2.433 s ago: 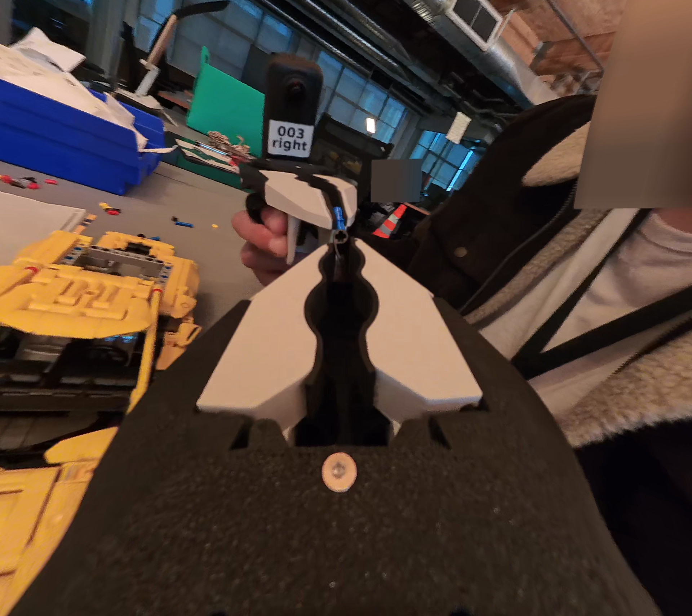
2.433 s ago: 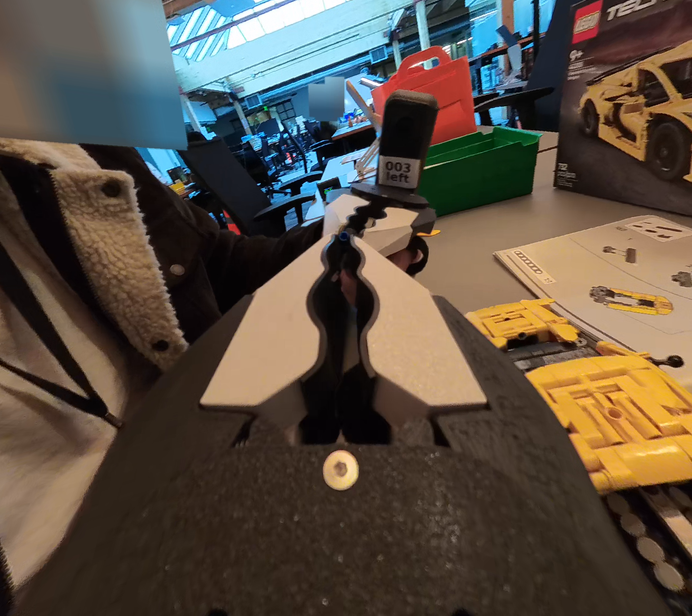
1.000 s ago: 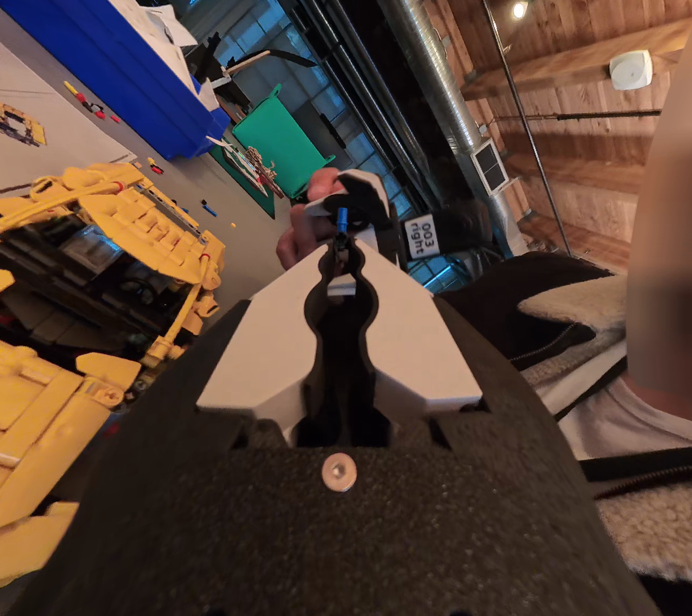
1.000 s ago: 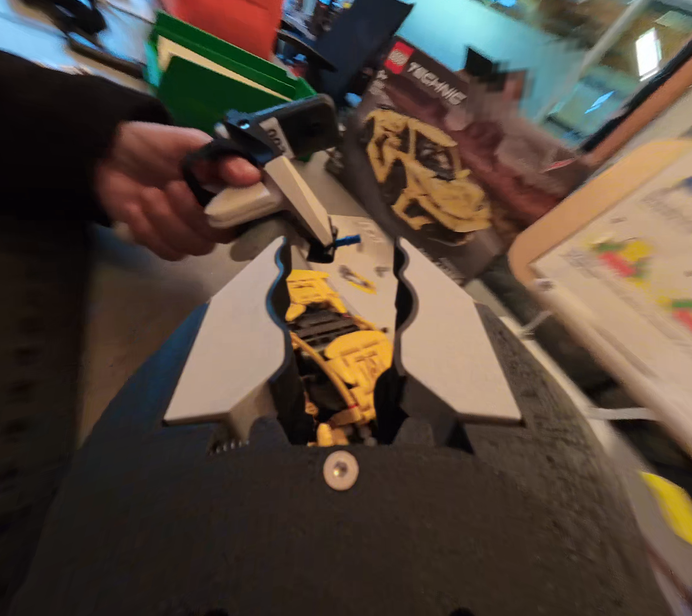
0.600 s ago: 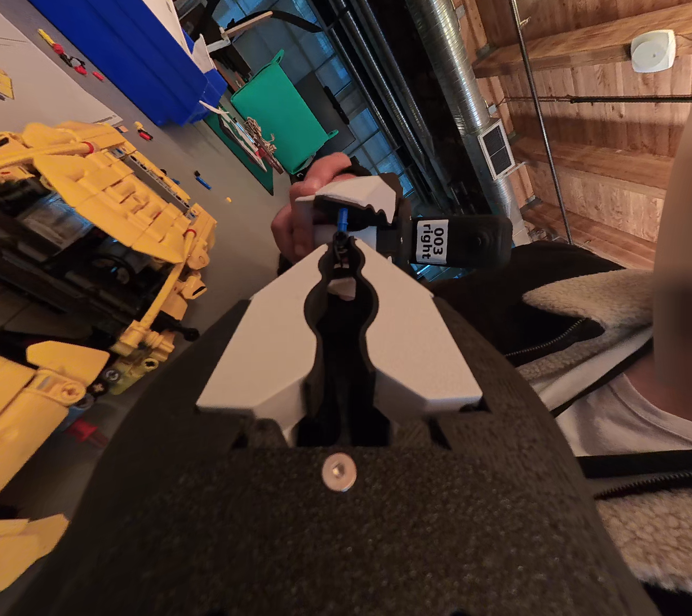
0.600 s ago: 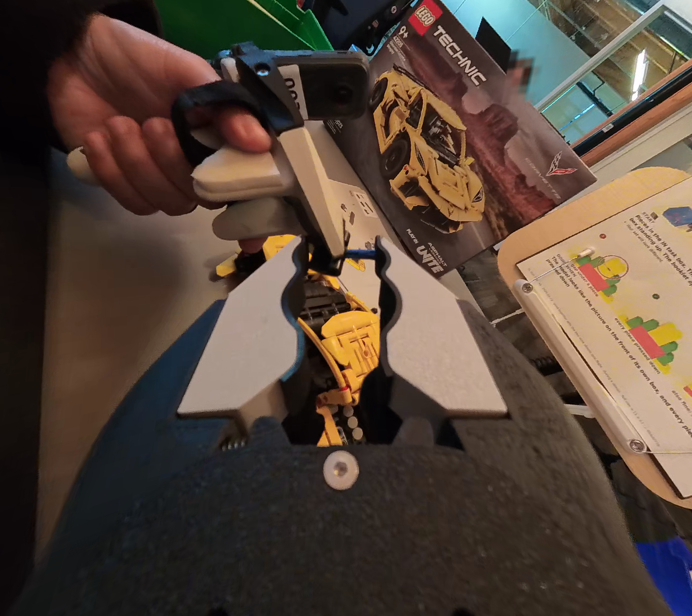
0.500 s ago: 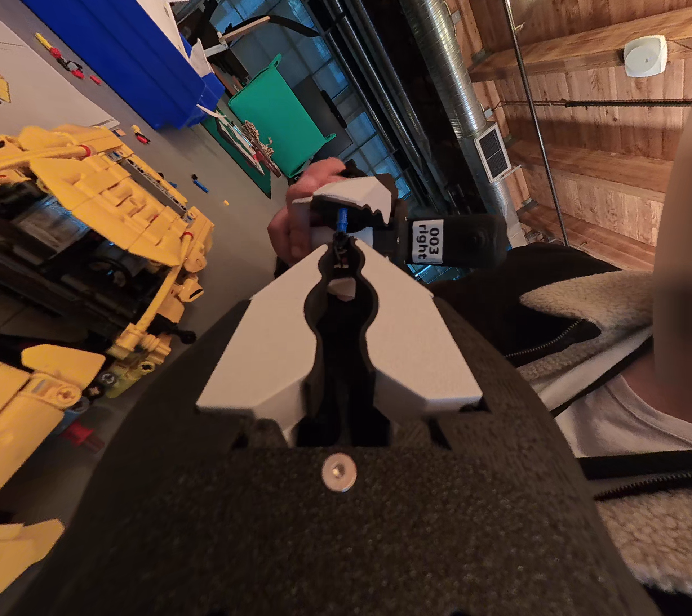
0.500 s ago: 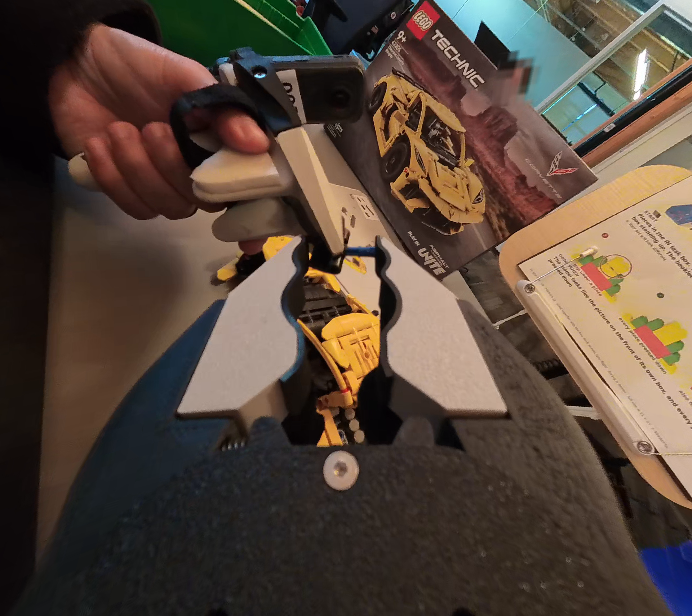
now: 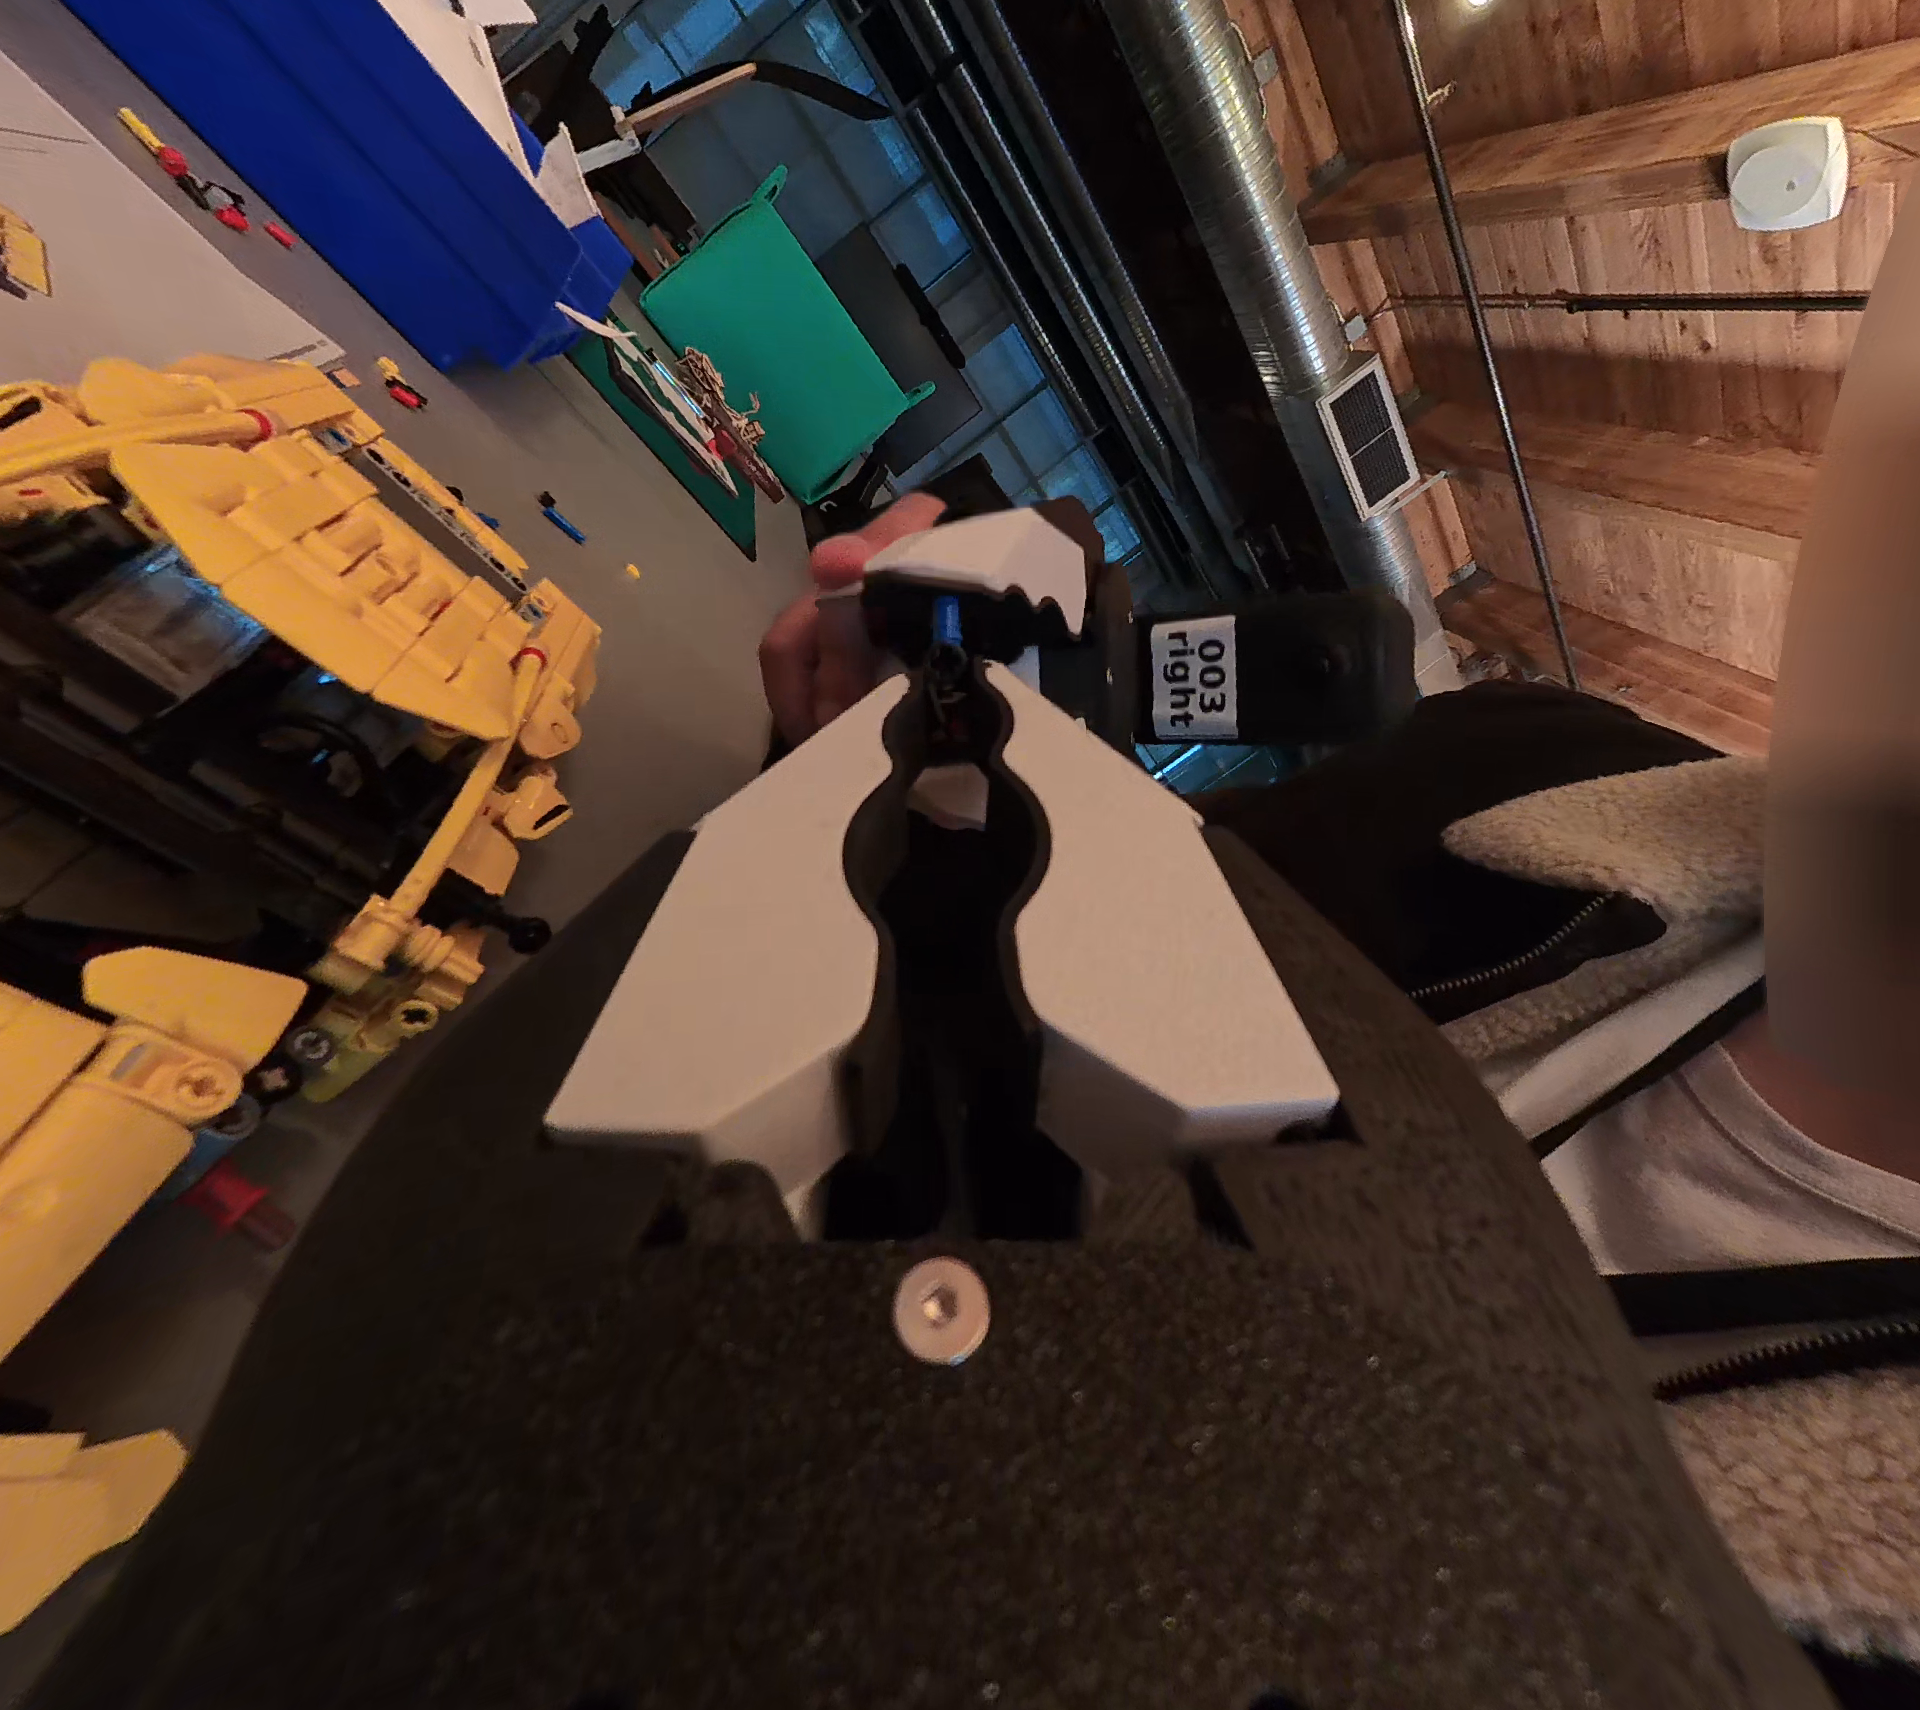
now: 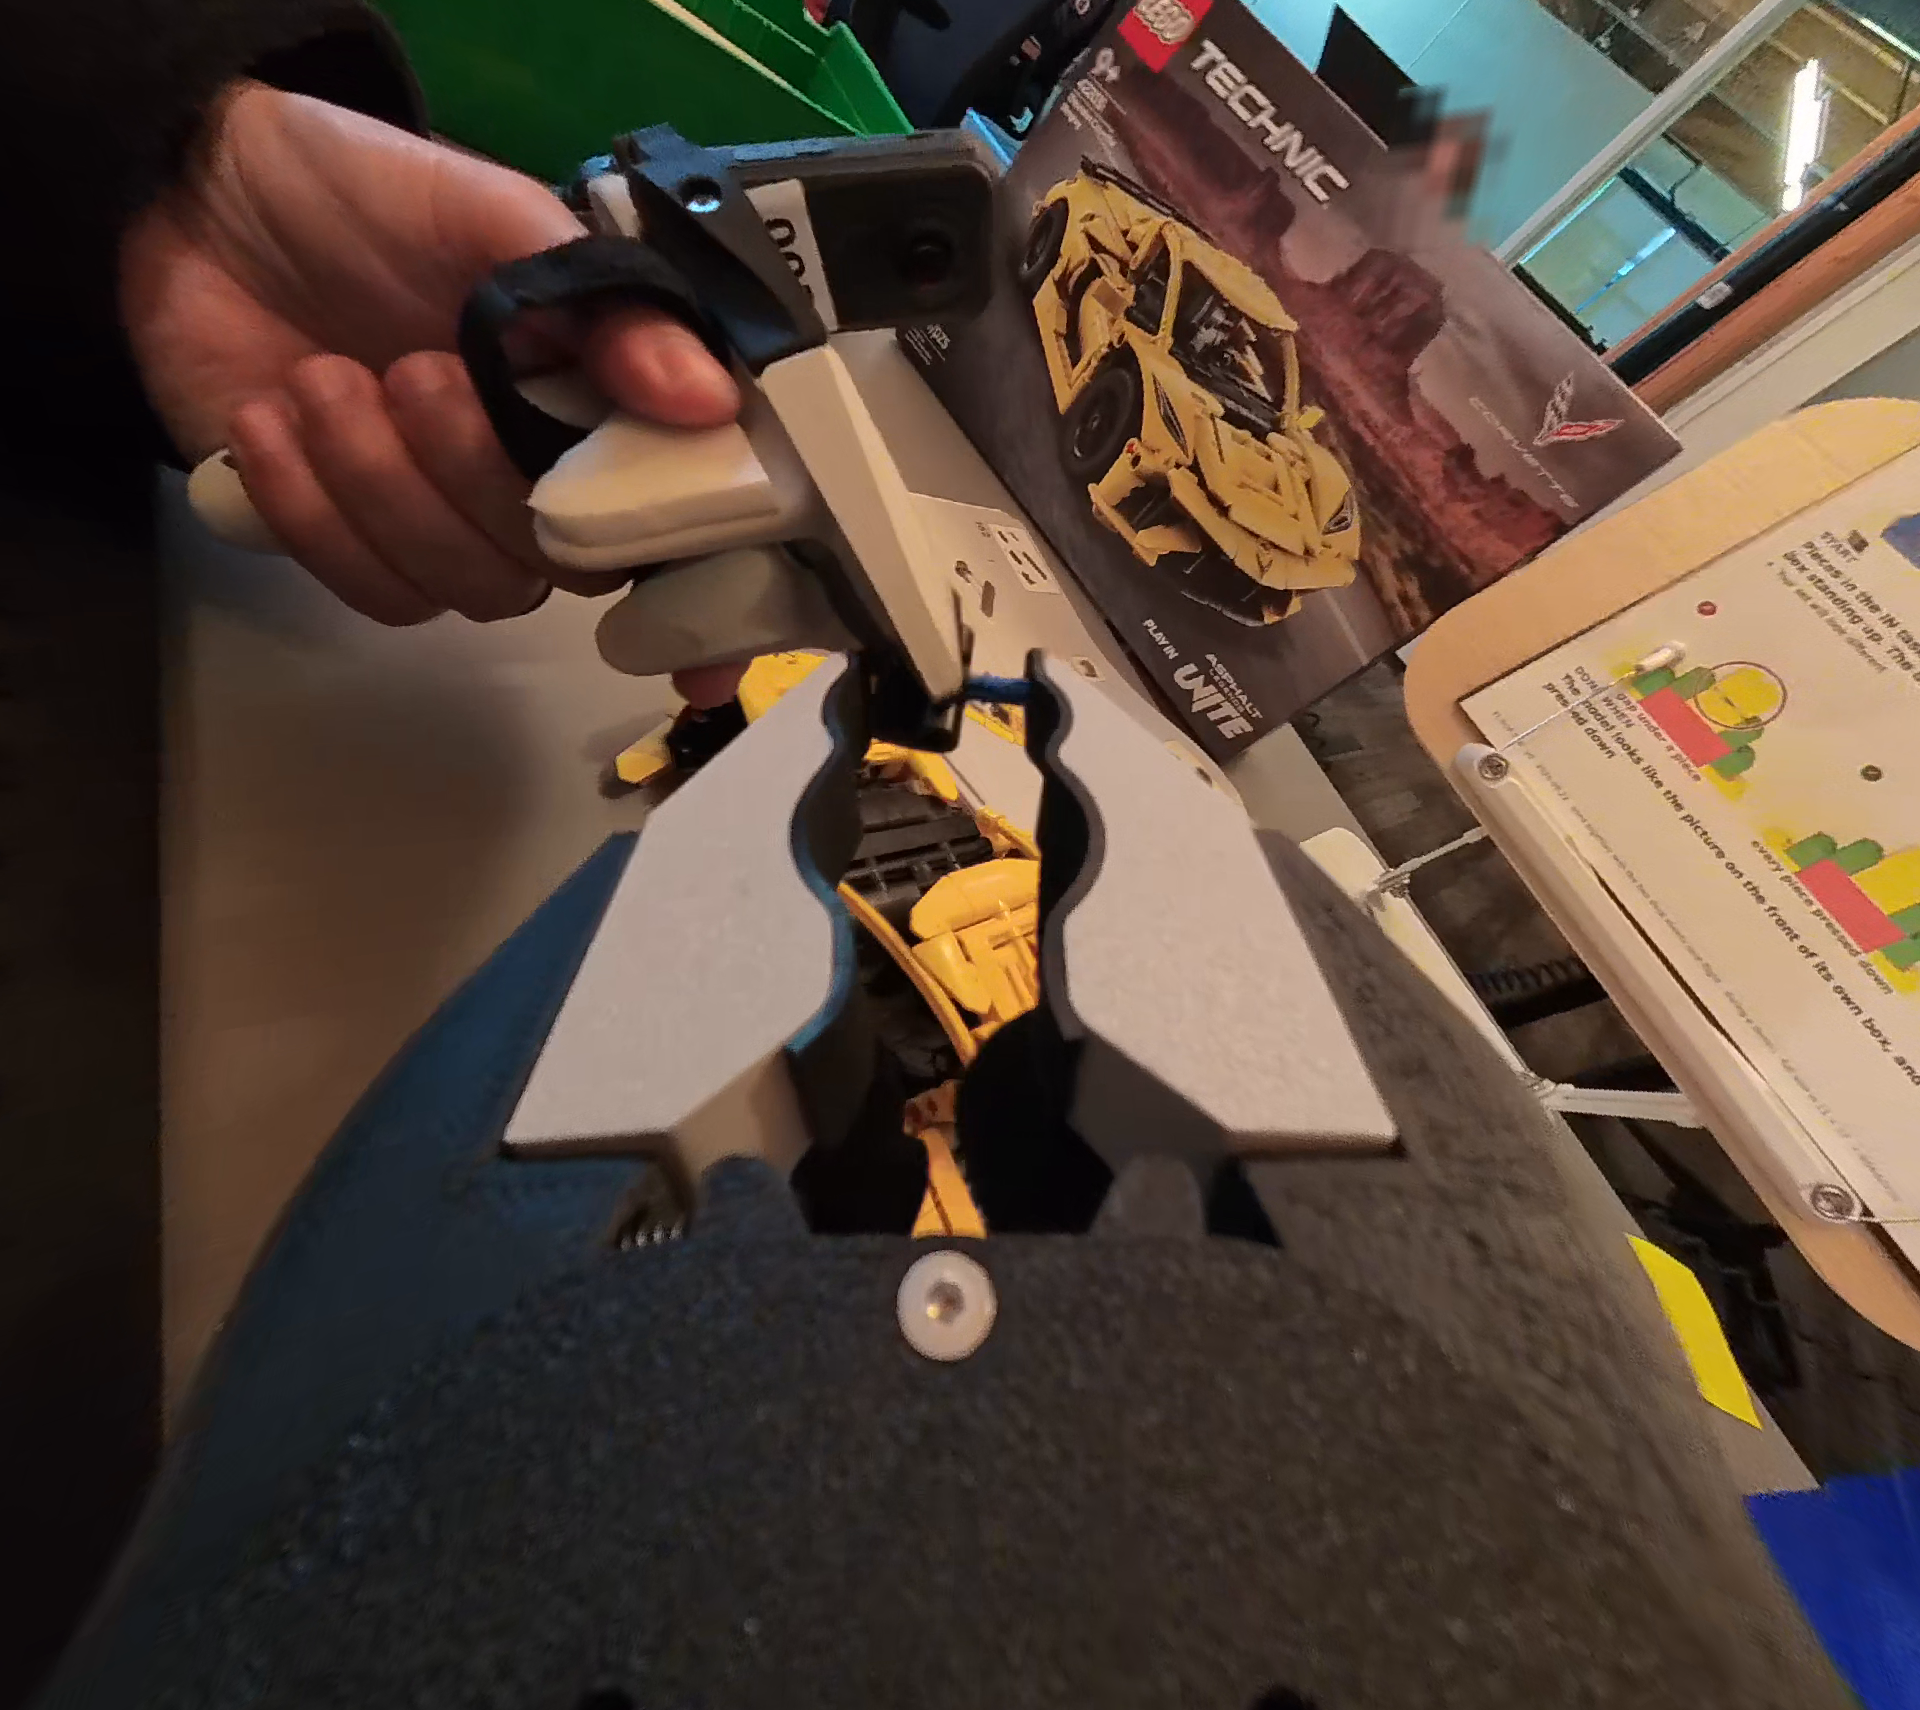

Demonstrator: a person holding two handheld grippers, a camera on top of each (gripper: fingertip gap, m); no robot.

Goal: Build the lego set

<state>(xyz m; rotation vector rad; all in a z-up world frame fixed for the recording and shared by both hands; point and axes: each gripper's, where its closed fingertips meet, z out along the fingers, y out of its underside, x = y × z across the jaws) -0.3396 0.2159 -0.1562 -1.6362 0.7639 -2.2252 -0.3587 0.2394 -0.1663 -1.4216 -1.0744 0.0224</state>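
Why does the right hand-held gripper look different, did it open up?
Yes. The right hand-held gripper opened since earlier: then its fingers met, now the yellow car shows between them.

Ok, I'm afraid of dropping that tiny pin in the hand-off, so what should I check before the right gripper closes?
1. Left gripper shut on the black piece: ok.
2. Blue pin sticks out of that piece: ok.
3. Right gripper open: ok.
4. Pin lies between the right gripper's fingertips: ok.
5. Pin seated firmly in the piece: cannot tell.
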